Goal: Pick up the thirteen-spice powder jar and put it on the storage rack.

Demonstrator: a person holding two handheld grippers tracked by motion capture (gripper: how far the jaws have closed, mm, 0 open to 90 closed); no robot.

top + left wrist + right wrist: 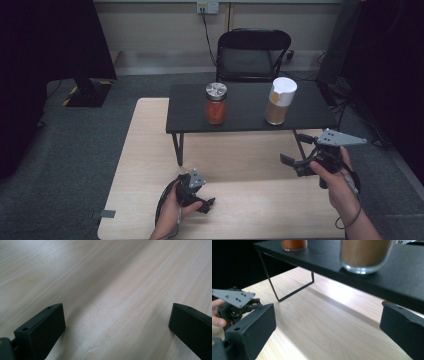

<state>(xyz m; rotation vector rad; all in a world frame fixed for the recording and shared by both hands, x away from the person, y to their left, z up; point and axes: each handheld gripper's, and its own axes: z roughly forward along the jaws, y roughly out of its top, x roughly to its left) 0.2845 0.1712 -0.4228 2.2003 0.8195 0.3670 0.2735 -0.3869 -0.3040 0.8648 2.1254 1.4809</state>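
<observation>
I've got both grippers empty, jaws wide. Left gripper [206,204] sits low on the near wooden table [145,150], parked, aimed at bare wood. Right gripper [294,163] is raised at the right, pointing toward the black shelf [245,107], probably to line up on the white-lidded jar [280,100], the nearest one, far right on the shelf. Red jar [216,103] stands to its left, well apart.

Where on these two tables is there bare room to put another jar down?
The black shelf is bare left of the red jar and between it and the white-lidded jar. The wooden table is open between the left gripper and right gripper.
</observation>
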